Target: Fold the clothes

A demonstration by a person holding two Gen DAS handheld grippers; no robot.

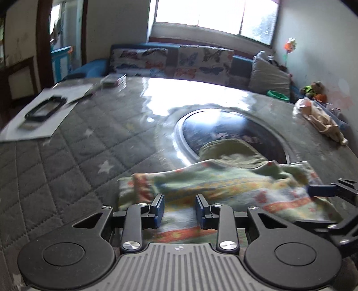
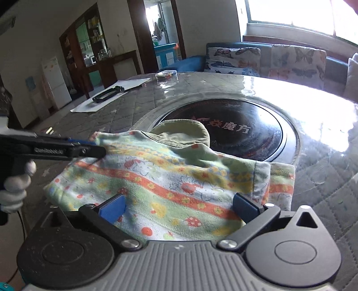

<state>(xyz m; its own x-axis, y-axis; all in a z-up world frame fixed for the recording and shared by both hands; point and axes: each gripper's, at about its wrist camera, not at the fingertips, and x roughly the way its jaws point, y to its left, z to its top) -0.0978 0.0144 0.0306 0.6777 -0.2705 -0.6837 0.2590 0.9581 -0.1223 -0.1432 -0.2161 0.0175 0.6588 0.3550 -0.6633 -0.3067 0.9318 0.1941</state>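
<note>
**While both grippers are hovering over the striped cloth, neither is clamping it**

As the light from the bright window [image 1: 214, 15] is glaring off the grey quilted table cover with pale stars [image 1: 67, 156], a small patterned garment of green, orange and pale blue stripes [image 2: 161, 185] is lying crumpled on the near part of that cover, its far edge reaching over the rim of the round black glass plate with red characters [image 2: 241, 132] set into the table. An olive-green piece of cloth [image 2: 183, 132] is showing just behind the garment, touching it and resting partly on the black plate.

The left gripper [image 1: 179, 210] is sitting low over the garment's near left part, its blue-padded jaws standing apart with striped fabric showing between them; whether the pads are touching the cloth I cannot tell. The right gripper [image 2: 179, 208] is hanging over the garment's near edge with its jaws spread wide, nothing between them but the cloth lying below. In the right wrist view the left gripper is reaching in from the left at the garment's far left corner, held by a white-gloved hand [image 2: 15, 188].

Well apart, at the table's far left, a black rectangular frame [image 1: 44, 108] is lying on a white sheet of paper [image 1: 33, 125], and a butterfly-print sofa cushion [image 1: 174, 60] is standing behind the table
</note>
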